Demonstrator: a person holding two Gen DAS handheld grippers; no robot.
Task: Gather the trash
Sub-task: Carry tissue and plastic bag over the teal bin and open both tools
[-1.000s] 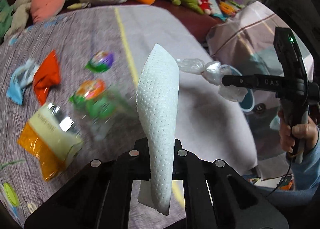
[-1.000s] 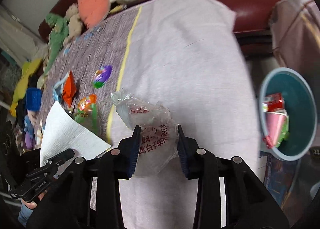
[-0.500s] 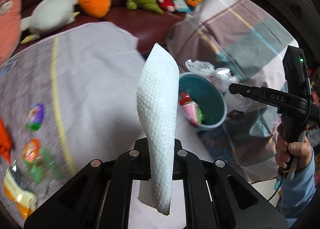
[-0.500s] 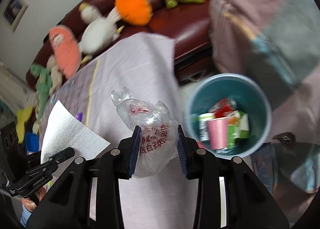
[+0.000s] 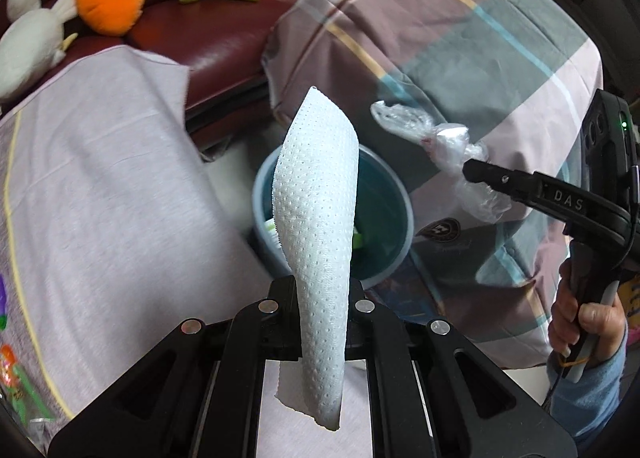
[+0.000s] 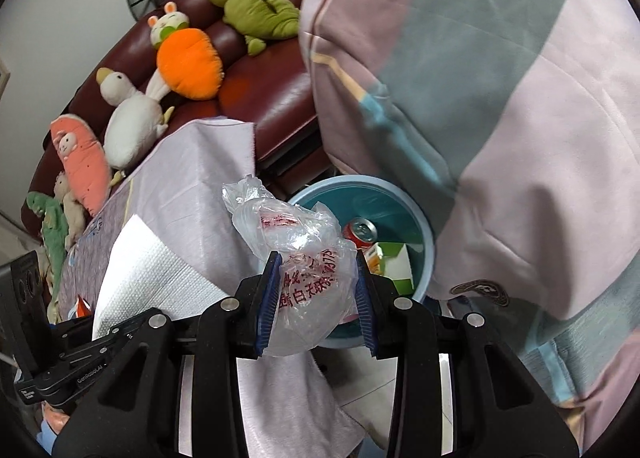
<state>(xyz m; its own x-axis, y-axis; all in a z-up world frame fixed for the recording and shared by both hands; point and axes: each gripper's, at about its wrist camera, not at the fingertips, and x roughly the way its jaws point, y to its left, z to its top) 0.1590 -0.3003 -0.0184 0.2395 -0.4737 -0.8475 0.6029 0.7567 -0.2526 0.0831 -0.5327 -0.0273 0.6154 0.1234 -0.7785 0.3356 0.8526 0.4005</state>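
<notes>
My left gripper (image 5: pixel 322 290) is shut on a white paper towel (image 5: pixel 316 218) that stands up in front of the camera; it also shows at the left of the right wrist view (image 6: pixel 148 270). My right gripper (image 6: pixel 316 278) is shut on a crumpled clear plastic bag (image 6: pixel 296 254) with red print, also seen in the left wrist view (image 5: pixel 444 142). A blue trash bucket (image 5: pixel 384 186) stands on the floor just beyond both grippers; in the right wrist view the bucket (image 6: pixel 424 254) holds a red can (image 6: pixel 360 230) and cartons.
A table under a lilac cloth (image 5: pixel 100 186) lies to the left, with wrappers (image 5: pixel 12 374) at its left edge. A striped blanket (image 6: pixel 500 118) hangs over furniture beside the bucket. A dark red sofa (image 6: pixel 272 90) with plush toys (image 6: pixel 188 62) stands behind.
Both grippers have swung right from over the table toward the bucket, each still holding its item. The bucket is now closer and more central in both views.
</notes>
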